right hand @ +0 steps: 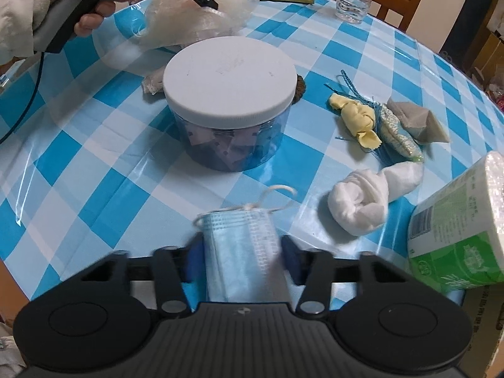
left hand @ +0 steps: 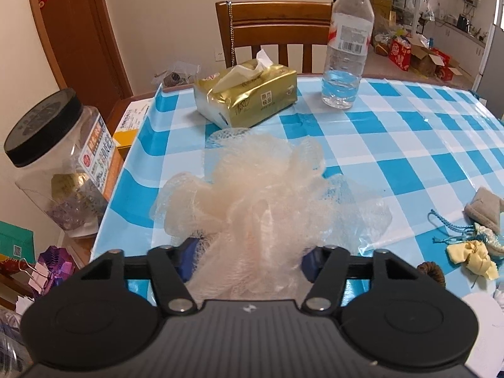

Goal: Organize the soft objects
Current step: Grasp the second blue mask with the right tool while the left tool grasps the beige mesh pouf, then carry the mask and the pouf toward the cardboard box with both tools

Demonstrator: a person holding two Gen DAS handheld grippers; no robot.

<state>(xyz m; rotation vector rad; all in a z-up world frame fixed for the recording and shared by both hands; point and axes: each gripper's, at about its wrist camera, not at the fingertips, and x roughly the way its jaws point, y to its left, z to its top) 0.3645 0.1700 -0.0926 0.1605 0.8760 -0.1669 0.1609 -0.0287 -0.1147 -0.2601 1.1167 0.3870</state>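
A cream mesh bath pouf (left hand: 261, 182) lies on the blue-checked tablecloth (left hand: 409, 145), and my left gripper (left hand: 249, 258) is shut on its near end, with the blue pads pressed into the mesh. In the right wrist view the same pouf (right hand: 189, 22) shows at the top left under a hand (right hand: 88, 0) that holds that gripper. My right gripper (right hand: 242, 258) is shut on a folded light blue face mask (right hand: 242, 239) whose white ear loops stick out ahead. A white rolled cloth (right hand: 362, 201), a yellow cloth (right hand: 356, 119), a beaded pouch (right hand: 397, 135) and a grey cloth (right hand: 415, 123) lie to the right.
A clear jar with a white lid (right hand: 230, 78) stands mid-table ahead of the mask. A green-wrapped paper roll (right hand: 460, 226) sits at the right edge. A gold tissue pack (left hand: 249, 94), a water bottle (left hand: 346, 47) and a wooden chair (left hand: 274, 28) are at the far side; a black-lidded jar (left hand: 63, 157) stands left.
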